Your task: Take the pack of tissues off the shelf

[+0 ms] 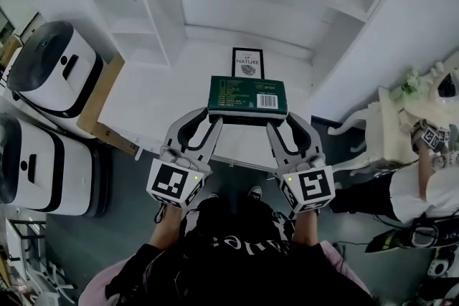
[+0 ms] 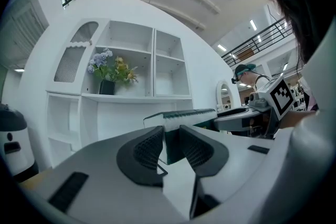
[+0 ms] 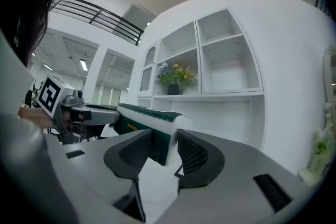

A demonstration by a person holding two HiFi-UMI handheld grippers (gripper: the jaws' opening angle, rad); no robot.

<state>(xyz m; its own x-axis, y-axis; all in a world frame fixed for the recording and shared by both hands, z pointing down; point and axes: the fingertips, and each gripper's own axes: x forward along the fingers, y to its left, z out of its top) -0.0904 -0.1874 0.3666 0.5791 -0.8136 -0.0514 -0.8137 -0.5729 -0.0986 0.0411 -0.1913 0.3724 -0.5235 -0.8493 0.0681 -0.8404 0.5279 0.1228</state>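
Dark green rectangular pack of tissues with a white barcode label [image 1: 247, 98], gripped at both ends just in front of a black-framed picture [image 1: 248, 62].

The picture stands upright on the broad lower ledge of the white shelf unit [image 1: 165, 93], and the pack lies level on the near side of it. The left tongs [image 1: 205, 120] are clamped on the pack's end to the left of the picture. The right tongs [image 1: 290, 120] are clamped on the end to its right (each gripper view shows the ribbed dark pads pressed against a green-and-white corner of the pack). Whether the pack's underside touches the ledge cannot be told.
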